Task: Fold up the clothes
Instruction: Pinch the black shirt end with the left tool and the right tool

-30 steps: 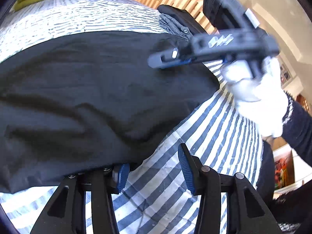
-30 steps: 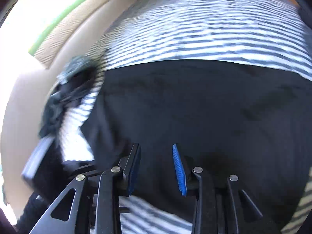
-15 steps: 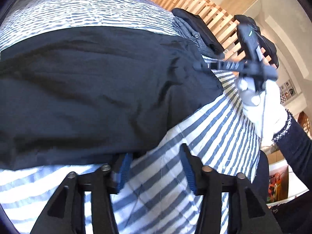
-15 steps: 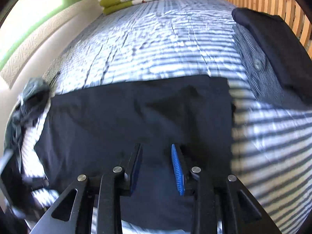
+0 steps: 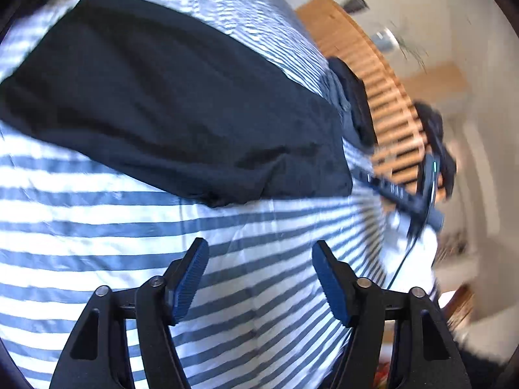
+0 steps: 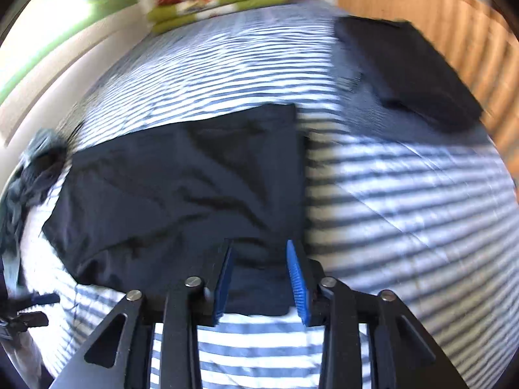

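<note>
While its blue-padded jaws stand wide apart with nothing between them, the left gripper (image 5: pixel 259 272) hangs over bare striped bedding; those jaws have just been opening, and only the blue-and-white bedspread (image 5: pixel 97 243) shows in the gap. The dark navy garment (image 5: pixel 168 107) lies just beyond the fingertips, spread flat across the bed, its near edge rumpled and slightly lifted where it meets the stripes.

Over the garment's near right corner sits the right gripper (image 6: pixel 259 269), its jaws partly open and likewise just opening. Dark cloth lies beneath and between the pads, yet they do not press on it, so nothing is gripped. From this view the garment (image 6: pixel 181 188) reads as a rough rectangle with a straight right edge, creased diagonally across its middle, its near hem ending just behind the fingers.

Further out, a folded dark garment (image 6: pixel 412 68) rests on top of a bluish-grey shirt (image 6: pixel 363 103) at the right side of the bed, beside a wooden slatted headboard (image 6: pixel 454 26). At the left edge of the bed a crumpled pile of dark and teal clothes (image 6: pixel 35 165) sits just beside the spread garment's corner. At the far end, against the wall, lies a stack of folded green and red-patterned bedding (image 6: pixel 220 0).

In the left wrist view the right gripper's body (image 5: pixel 415 191) appears blurred at the right, held by a hand in a white glove (image 5: pixel 418 249).
</note>
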{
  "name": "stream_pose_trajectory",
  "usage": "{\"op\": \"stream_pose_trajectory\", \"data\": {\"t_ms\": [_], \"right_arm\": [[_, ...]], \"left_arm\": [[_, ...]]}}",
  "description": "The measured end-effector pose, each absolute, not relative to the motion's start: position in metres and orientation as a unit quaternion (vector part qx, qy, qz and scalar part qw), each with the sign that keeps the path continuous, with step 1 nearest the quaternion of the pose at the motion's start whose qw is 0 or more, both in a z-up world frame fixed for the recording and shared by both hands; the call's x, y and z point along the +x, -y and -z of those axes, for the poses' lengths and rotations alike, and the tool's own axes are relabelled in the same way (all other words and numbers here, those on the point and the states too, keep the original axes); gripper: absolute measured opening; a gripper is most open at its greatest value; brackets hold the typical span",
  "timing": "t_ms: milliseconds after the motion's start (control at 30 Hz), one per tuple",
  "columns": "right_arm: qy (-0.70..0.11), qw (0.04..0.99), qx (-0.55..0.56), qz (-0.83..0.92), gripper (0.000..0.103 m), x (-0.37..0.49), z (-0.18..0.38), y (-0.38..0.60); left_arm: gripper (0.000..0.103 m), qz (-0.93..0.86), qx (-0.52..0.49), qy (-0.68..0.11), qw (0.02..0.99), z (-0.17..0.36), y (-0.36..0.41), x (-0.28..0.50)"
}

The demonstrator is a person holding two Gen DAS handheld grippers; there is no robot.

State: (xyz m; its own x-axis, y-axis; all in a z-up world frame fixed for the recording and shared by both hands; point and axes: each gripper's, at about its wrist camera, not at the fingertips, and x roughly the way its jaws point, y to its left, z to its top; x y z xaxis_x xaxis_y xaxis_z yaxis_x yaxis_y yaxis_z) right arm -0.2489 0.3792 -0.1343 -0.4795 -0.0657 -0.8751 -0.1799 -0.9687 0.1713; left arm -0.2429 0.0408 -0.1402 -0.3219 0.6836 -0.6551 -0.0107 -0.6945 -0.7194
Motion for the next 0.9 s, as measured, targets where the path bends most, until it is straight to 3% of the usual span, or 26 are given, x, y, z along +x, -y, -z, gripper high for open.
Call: {"op": "stream_pose_trajectory", "data": {"t_ms": [33, 433, 467, 533, 600, 633, 733, 767, 800, 900], "right_arm": [[-0.136, 0.038, -0.513, -0.847, 0.044, -0.246, 0.137, -0.388], [-0.203, -0.036, -0.554, -0.807, 0.049, -0.264, 0.168, -0.408], [-0.205, -0.040, -0.557, -0.804, 0.049, -0.264, 0.172, -0.407], [-0.193, -0.038, -0.559, -0.805, 0.049, -0.267, 0.171, -0.404], [-0.154, -0.024, -0.554, -0.818, 0.049, -0.269, 0.159, -0.398], [-0.128, -0.016, -0.541, -0.831, 0.049, -0.269, 0.148, -0.394], [-0.064, -0.051, -0.512, -0.855, 0.049, -0.280, 0.113, -0.374], [-0.047, -0.071, -0.505, -0.859, 0.049, -0.290, 0.102, -0.364], [-0.026, -0.097, -0.496, -0.862, 0.049, -0.304, 0.092, -0.351], [0.032, -0.167, -0.489, -0.856, 0.049, -0.348, 0.080, -0.315]], "left_arm": [[0.075, -0.742, -0.534, 0.335, 0.228, 0.146, -0.048, -0.247], [0.074, -0.725, -0.466, 0.502, 0.064, 0.174, -0.045, -0.269], [0.069, -0.725, -0.460, 0.511, 0.051, 0.175, -0.044, -0.269], [0.050, -0.728, -0.452, 0.514, 0.027, 0.178, -0.044, -0.270], [0.025, -0.731, -0.453, 0.511, 0.011, 0.182, -0.044, -0.269], [0.025, -0.729, -0.453, 0.514, 0.010, 0.185, -0.045, -0.268], [0.025, -0.733, -0.445, 0.515, 0.011, 0.186, -0.050, -0.266], [0.033, -0.732, -0.443, 0.518, 0.011, 0.185, -0.053, -0.263], [0.048, -0.730, -0.443, 0.520, 0.016, 0.184, -0.057, -0.261], [0.073, -0.751, -0.447, 0.486, 0.014, 0.172, -0.074, -0.258]]}}
